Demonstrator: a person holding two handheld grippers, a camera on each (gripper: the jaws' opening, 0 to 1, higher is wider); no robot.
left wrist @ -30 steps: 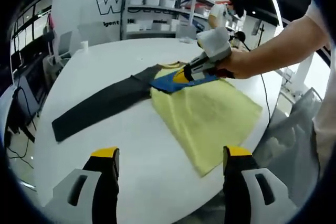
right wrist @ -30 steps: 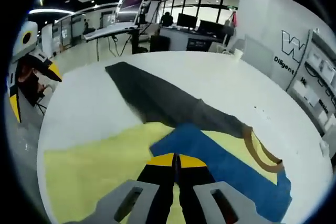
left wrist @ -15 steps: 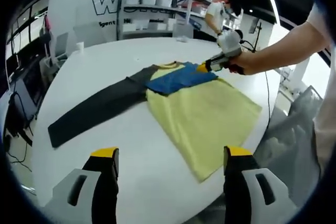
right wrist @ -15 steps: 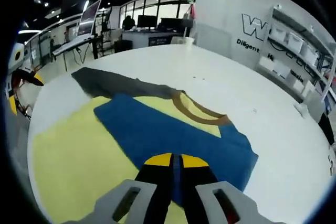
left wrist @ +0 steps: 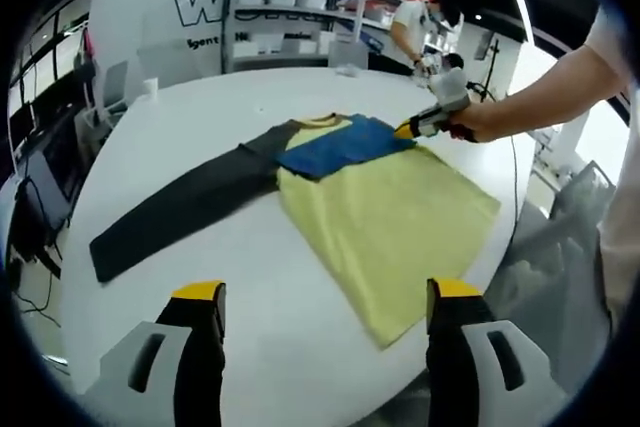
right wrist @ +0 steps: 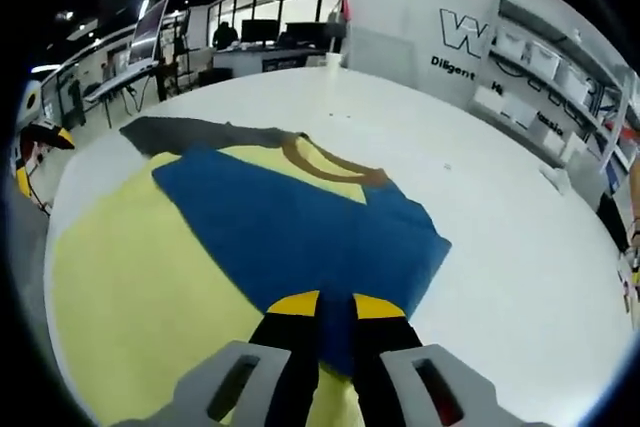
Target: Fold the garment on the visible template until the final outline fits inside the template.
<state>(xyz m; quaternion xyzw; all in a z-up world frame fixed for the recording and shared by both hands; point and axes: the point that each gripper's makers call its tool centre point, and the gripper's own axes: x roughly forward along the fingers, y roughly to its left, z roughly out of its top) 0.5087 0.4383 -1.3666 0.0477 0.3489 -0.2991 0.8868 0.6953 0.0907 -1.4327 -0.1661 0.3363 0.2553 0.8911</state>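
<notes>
The yellow shirt (left wrist: 385,222) lies spread near one edge of the white tabletop (left wrist: 250,287). The right claw (right wrist: 335,309) is clamped on its blue sleeve (right wrist: 300,237), folded across the body. The left claw (left wrist: 325,292) hovers, jaws apart.

From my right gripper view, the shirt's (right wrist: 150,277) near hem runs off the bottom edge, and the dark sleeve (right wrist: 190,134) is mostly hidden behind the body. The blue sleeve's (right wrist: 300,237) end sits under my right gripper (right wrist: 335,309), so I can't see the cuff. From the left gripper view, the right gripper (left wrist: 412,130) is too small to read the jaws.
</notes>
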